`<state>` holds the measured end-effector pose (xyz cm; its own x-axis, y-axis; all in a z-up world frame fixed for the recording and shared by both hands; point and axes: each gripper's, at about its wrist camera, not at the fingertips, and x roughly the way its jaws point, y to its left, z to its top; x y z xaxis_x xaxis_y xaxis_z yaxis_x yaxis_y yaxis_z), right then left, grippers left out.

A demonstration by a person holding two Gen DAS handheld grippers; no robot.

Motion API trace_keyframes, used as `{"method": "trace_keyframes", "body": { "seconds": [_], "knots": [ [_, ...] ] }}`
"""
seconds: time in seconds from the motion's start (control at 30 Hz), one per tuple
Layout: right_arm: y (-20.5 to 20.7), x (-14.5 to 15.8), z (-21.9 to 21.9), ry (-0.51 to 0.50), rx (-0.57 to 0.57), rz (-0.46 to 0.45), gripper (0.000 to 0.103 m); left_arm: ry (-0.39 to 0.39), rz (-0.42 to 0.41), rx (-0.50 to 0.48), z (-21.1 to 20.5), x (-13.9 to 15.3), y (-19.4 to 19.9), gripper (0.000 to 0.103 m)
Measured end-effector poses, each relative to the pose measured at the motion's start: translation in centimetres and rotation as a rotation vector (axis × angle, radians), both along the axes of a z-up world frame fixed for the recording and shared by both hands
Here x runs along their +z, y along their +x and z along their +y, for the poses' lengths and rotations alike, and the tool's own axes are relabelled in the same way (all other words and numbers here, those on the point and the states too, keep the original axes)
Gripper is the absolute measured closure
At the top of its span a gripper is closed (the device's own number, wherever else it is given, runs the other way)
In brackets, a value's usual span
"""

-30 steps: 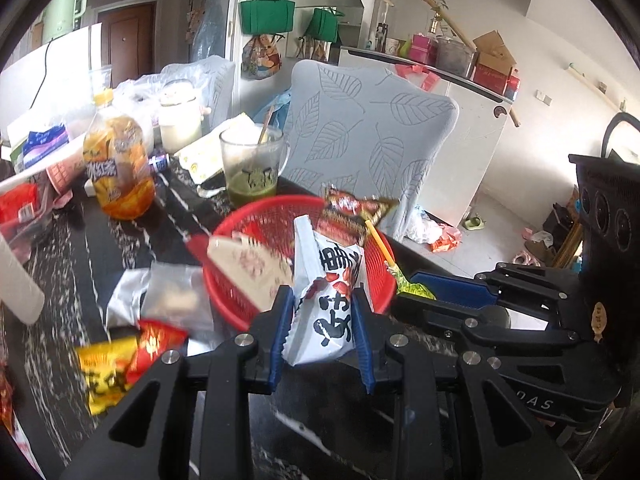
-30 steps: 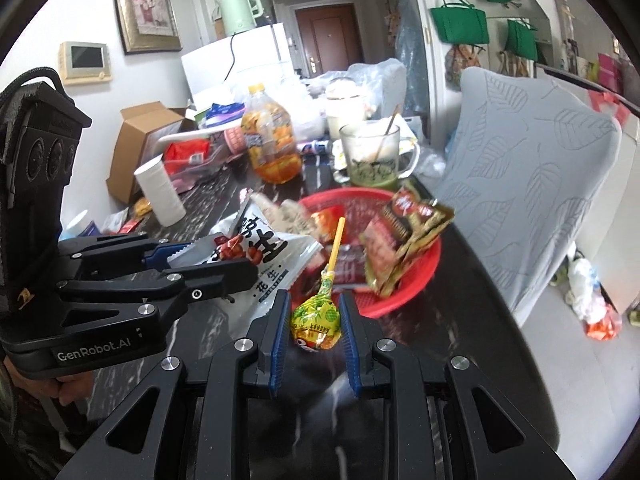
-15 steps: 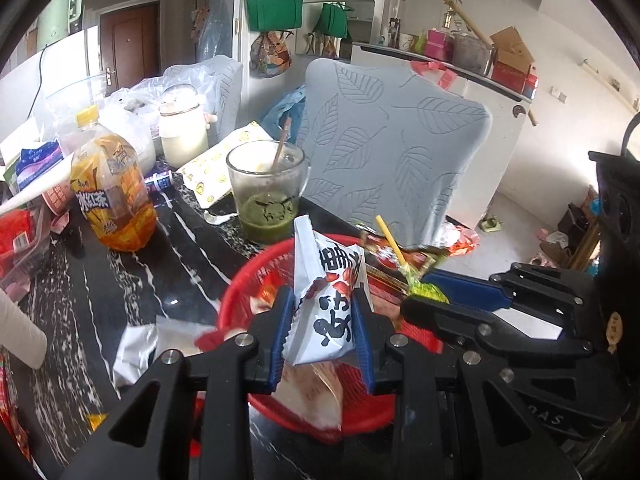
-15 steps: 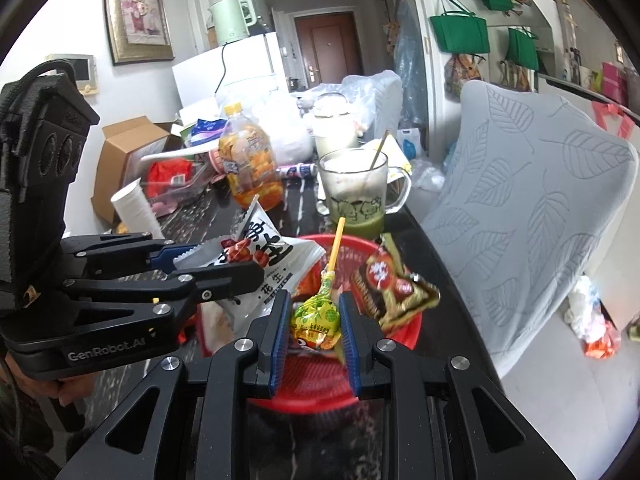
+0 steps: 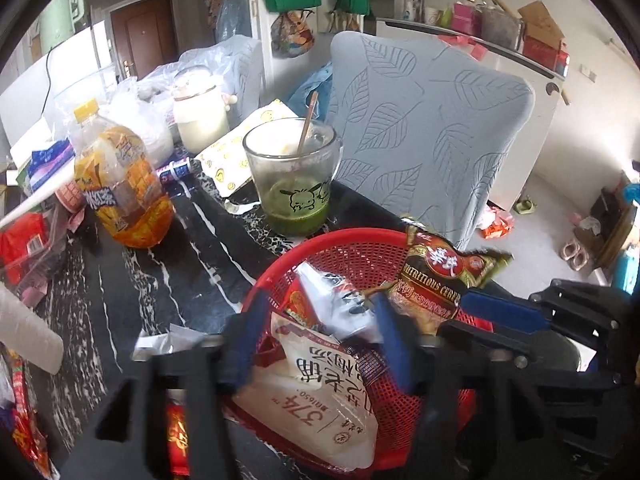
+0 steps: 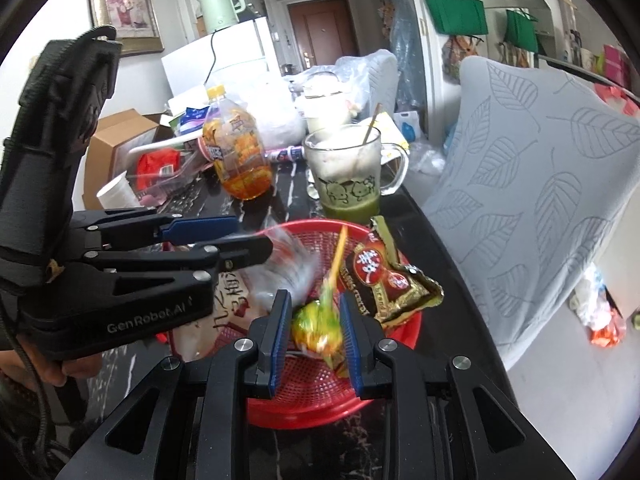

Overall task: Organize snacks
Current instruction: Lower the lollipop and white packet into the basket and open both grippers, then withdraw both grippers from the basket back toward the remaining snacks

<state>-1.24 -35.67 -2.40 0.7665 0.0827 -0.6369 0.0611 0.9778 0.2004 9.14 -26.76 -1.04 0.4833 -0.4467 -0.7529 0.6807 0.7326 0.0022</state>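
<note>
Dropping snacks into the red basket [image 5: 404, 432] is judged the step in hand. The left gripper [image 5: 316, 344] is held over the basket, jaws just opened and apart, a white packet [image 5: 340, 308] lying loose between them. The right gripper [image 6: 314, 330] is angled down over the basket, clamped on a lollipop [image 6: 318, 326]. Release of the lollipop is judged to be called for next.
</note>
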Motion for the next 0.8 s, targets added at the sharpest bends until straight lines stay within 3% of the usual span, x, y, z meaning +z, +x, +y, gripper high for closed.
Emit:
{"method": "trace_keyframes", "body": {
  "seconds": [0.03, 0.43, 0.8],
  "knots": [
    [-0.1, 0.0, -0.1, 0.007, -0.004, 0.001, 0.078, -0.008, 0.004, 0.004, 0.1, 0.0, 0.0, 0.036],
    [-1.0, 1.2, 0.2, -0.002, -0.021, -0.021, 0.067, -0.02, -0.026, 0.029, 1.5, 1.7, -1.3, 0.035],
    [-1.7, 3.8, 3.0, -0.045, 0.052, -0.095, 0.064, -0.051, -0.087, 0.115, 5.1, 4.4, -3.4, 0.035]
  ]
}}
